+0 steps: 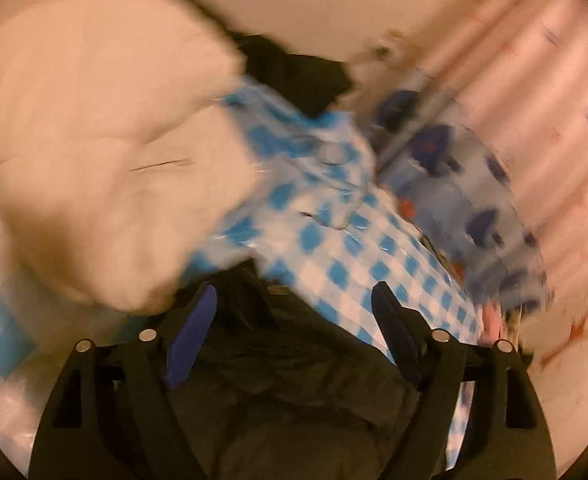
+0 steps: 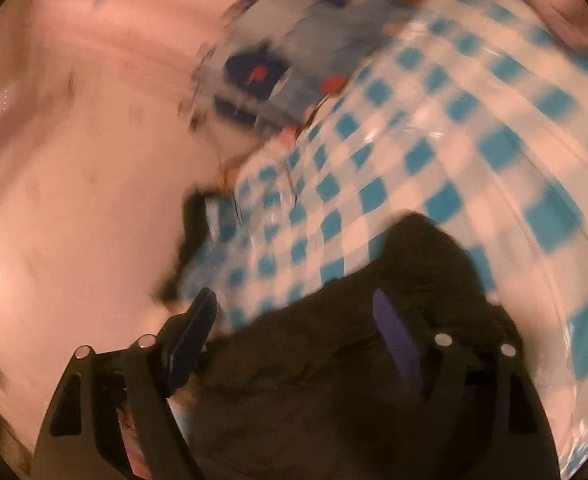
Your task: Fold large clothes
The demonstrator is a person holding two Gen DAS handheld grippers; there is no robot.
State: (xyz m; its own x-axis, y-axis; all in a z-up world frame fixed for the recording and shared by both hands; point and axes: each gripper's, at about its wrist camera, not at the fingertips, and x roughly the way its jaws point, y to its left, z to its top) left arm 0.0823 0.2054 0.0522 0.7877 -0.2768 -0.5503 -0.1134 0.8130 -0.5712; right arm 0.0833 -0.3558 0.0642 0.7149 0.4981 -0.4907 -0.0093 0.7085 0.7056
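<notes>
Both views are smeared by motion. A dark, crumpled garment (image 1: pixel 294 380) lies on a blue-and-white checked cover (image 1: pixel 354 248), right under my left gripper (image 1: pixel 296 294). Its jaws stand wide apart, and the cloth lies between and below them without being pinched. In the right wrist view the same dark garment (image 2: pixel 334 360) spreads over the checked cover (image 2: pixel 414 140). My right gripper (image 2: pixel 294 296) is also open above it, with the purple pad of its right finger over the cloth.
A big white fluffy heap (image 1: pixel 93 140) fills the left. Another dark cloth (image 1: pixel 294 68) lies behind it. A light-blue cloth with dark blue shapes (image 1: pixel 454 168) (image 2: pixel 285 52) lies at the cover's far edge. Pink striped fabric (image 1: pixel 534 80) lies beyond.
</notes>
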